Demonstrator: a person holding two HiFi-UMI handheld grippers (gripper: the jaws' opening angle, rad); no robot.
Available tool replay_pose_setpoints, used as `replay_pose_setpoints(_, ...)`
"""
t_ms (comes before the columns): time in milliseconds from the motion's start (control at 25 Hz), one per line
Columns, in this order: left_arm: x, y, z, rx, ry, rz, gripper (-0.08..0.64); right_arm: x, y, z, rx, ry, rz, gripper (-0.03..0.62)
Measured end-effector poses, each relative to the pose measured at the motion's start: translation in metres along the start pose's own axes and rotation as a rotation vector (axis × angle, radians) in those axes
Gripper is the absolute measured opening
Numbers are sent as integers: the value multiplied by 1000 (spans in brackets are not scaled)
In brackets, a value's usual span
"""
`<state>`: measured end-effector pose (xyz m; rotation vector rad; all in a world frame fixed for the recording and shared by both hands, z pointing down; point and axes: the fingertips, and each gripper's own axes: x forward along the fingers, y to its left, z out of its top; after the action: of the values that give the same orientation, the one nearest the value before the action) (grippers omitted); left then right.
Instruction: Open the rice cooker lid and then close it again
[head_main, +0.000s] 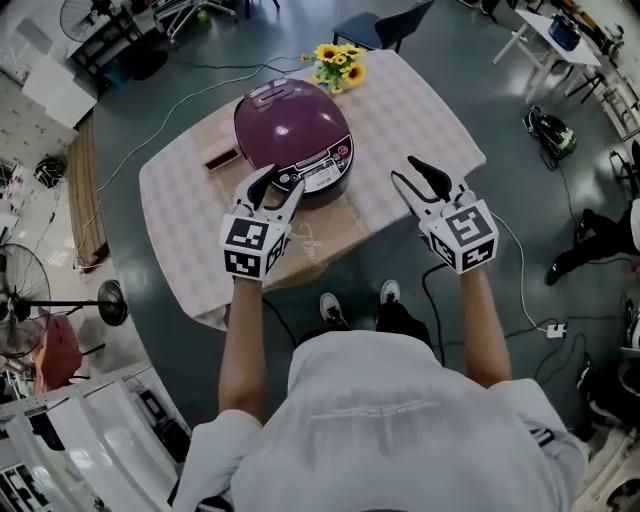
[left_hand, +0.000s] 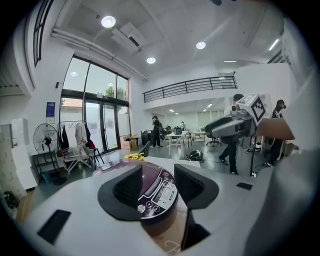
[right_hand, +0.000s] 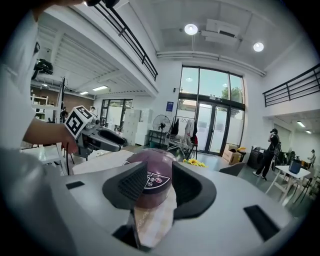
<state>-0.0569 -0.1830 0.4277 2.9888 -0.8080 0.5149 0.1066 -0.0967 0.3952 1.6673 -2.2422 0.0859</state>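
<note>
Two grippers, both half-open and empty, face the closed rice cooker (head_main: 293, 140) on the table (head_main: 420, 110): left gripper (head_main: 284, 178) just before its front panel, right gripper (head_main: 403, 168) farther off to its right.

Rice cooker (left_hand: 149, 176) — both flanks hidden behind the jaws of the left gripper (left_hand: 158, 167); between them only the control panel (left_hand: 161, 192) shows — button labels too small to read.
</note>
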Motion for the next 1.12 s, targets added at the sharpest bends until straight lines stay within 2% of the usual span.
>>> replay_pose_setpoints(360, 45, -3, -9, 9, 103, -24, 247, 43, -27, -16, 30, 17, 102, 170)
replay_pose_setpoints(720, 88, -14, -34, 107, 261, -104, 251, 71, -47, -42, 74, 38, 172, 167)
replay_pose_setpoints(880, 102, -13, -44, 176, 330, -117, 193, 81, -49, -53, 97, 46, 197, 165)
replay_pose_setpoints(1040, 114, -12, -52, 224, 389, -137, 165, 87, -53, -59, 113, 57, 206, 164)
replay_pose_setpoints(1080, 117, -11, -54, 231, 401, -141, 139, 88, -54, -61, 117, 60, 205, 163)
replay_pose_setpoints(1120, 119, -10, -56, 237, 411, -143, 83, 89, -55, -63, 121, 63, 203, 163)
